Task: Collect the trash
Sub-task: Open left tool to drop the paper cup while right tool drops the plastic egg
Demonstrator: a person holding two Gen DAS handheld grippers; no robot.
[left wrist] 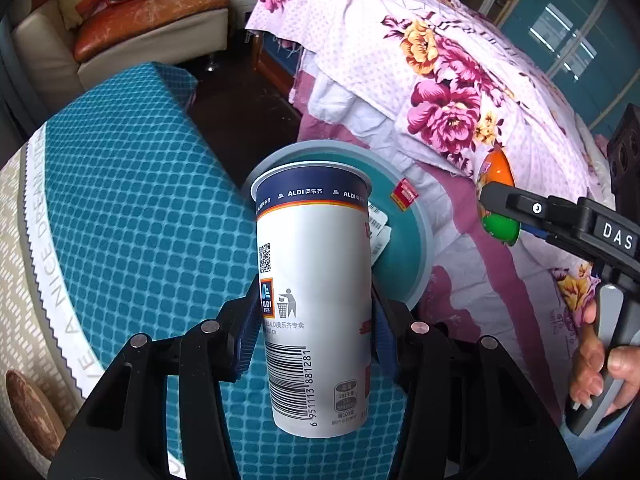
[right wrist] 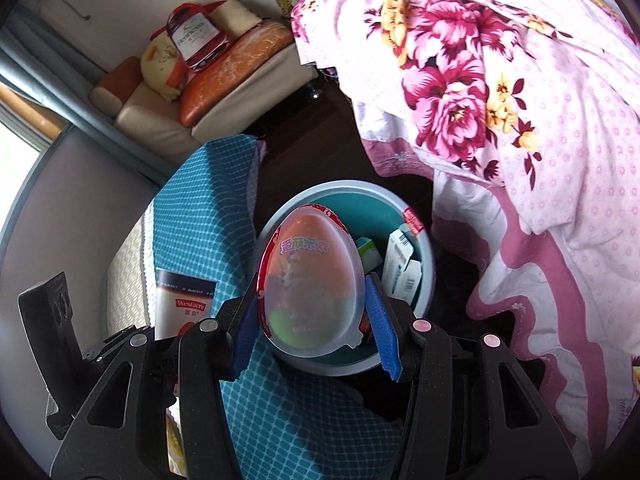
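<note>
two grippers are seen, the left gripper and the right gripper. one paper cup is counted, one egg-shaped plastic package, and one teal bin. several cartons are seen inside it; their exact number cannot be told.

Bedroom interior, daylit. Bed with pink floral quilt at right, edge hanging toward dark wooden floor. Teal quilted mattress at left, white lettered band and beige side panel along its edge. Cream sofa against far wall, orange cushions on its seat, red-and-white bag and pale pillow resting against back. Teal cabinet doors with glass panes beyond bed. Bright window at far left, grey frame beside it.
</note>
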